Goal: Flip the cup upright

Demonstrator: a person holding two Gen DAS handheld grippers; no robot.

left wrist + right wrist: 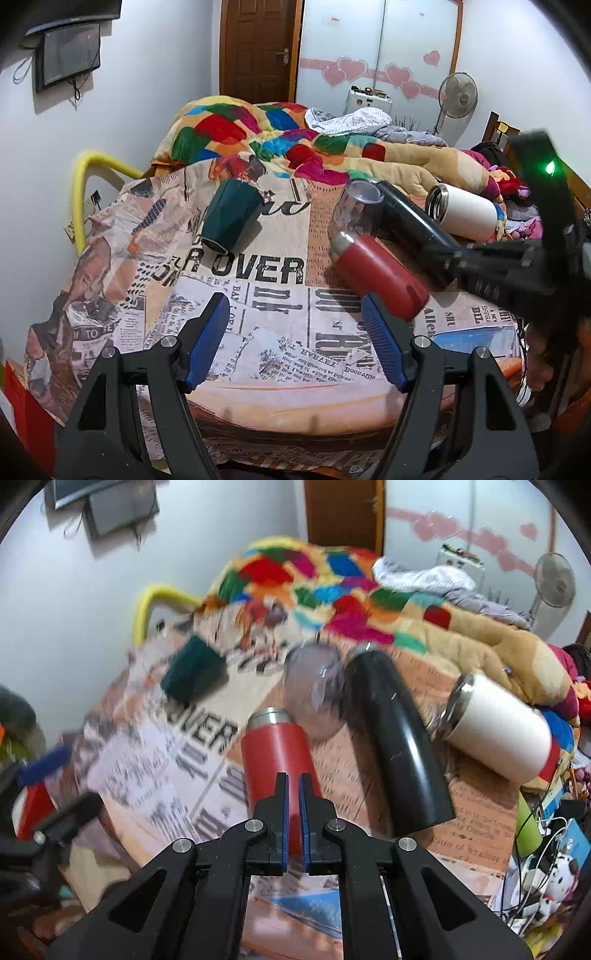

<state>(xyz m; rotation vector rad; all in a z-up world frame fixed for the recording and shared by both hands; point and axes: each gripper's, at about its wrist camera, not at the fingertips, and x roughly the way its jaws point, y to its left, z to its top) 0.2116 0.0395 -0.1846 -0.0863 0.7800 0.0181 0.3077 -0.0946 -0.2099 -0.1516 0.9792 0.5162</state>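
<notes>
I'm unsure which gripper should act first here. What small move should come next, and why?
Probably open the right gripper: its fingers are nearly closed on nothing, just above the base of the red cup, which lies on its side on the cloth. Open jaws are needed before it can take the cup. The left gripper is open, but farther off.

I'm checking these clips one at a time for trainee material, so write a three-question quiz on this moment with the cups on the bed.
1. True or false: the red bottle stands upright.
2. Which vessel lies nearest the yellow rail? A) white bottle B) dark green cup C) black bottle
3. Fill in: the left gripper is ____, while the right gripper is nearly closed with nothing between its fingers.

Key
1. False; it lies on its side on the newspaper-print cover.
2. B
3. open
</notes>
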